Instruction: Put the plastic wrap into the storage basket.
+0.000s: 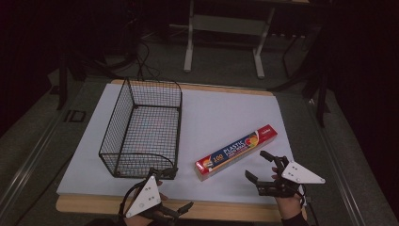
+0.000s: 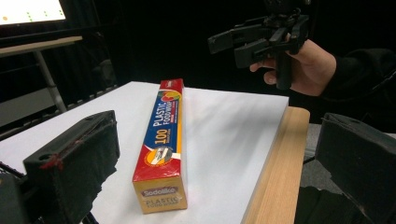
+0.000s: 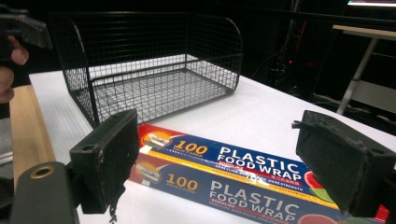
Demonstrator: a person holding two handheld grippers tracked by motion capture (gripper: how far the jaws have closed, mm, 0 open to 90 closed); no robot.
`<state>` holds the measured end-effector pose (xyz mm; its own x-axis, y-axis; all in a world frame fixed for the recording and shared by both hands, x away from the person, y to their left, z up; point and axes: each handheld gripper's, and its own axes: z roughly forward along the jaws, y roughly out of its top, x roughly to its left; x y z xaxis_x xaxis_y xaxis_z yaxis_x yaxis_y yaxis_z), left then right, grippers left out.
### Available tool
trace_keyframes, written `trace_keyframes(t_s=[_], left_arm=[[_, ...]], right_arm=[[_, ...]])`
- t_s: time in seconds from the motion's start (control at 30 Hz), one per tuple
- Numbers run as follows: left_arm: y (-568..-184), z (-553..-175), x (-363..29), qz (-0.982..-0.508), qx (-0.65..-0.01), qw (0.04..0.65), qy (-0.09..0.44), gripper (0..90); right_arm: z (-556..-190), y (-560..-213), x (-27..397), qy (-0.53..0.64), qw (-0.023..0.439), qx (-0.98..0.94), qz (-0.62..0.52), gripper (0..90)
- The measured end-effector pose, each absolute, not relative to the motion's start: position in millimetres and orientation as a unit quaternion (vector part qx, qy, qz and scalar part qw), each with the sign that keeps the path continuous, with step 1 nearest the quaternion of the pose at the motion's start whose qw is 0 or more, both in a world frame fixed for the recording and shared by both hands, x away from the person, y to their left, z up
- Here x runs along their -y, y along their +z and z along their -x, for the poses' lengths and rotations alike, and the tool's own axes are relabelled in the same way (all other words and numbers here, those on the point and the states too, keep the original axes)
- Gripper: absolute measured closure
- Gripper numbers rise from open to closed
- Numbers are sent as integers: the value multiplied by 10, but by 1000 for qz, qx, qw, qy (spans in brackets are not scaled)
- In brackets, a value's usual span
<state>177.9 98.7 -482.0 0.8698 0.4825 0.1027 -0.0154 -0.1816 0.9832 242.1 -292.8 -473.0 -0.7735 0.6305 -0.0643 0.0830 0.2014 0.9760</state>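
The box of plastic wrap (image 1: 236, 151) lies flat on the white sheet (image 1: 226, 113), just right of the wire basket (image 1: 143, 125), its long axis slanting from near-left up to far-right. The right gripper (image 1: 259, 165) hangs just beside its near side, jaws spread wide and empty, clearly the nearer one, probably set to take it across the narrow width. The left gripper (image 1: 176, 190) sits at the table's front edge, below the basket, also released and holding nothing.
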Motion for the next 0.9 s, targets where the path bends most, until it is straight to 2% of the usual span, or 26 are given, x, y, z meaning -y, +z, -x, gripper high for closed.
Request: trace_keyframes(t_s=[0.2,0.6,0.9], left_arm=[[-4821,-1775,-950,-745,-151,617,204,2],[-4845,-1758,-924,-758,-137,603,209,1],[-4852,-1763,-912,-764,-135,596,208,2]], right_arm=[[-2432,-4756,2915,580,220,-751,-228,137],[-2414,-4700,2822,558,239,-768,-205,145],[-2655,-4854,2993,506,197,-804,-242,127]])
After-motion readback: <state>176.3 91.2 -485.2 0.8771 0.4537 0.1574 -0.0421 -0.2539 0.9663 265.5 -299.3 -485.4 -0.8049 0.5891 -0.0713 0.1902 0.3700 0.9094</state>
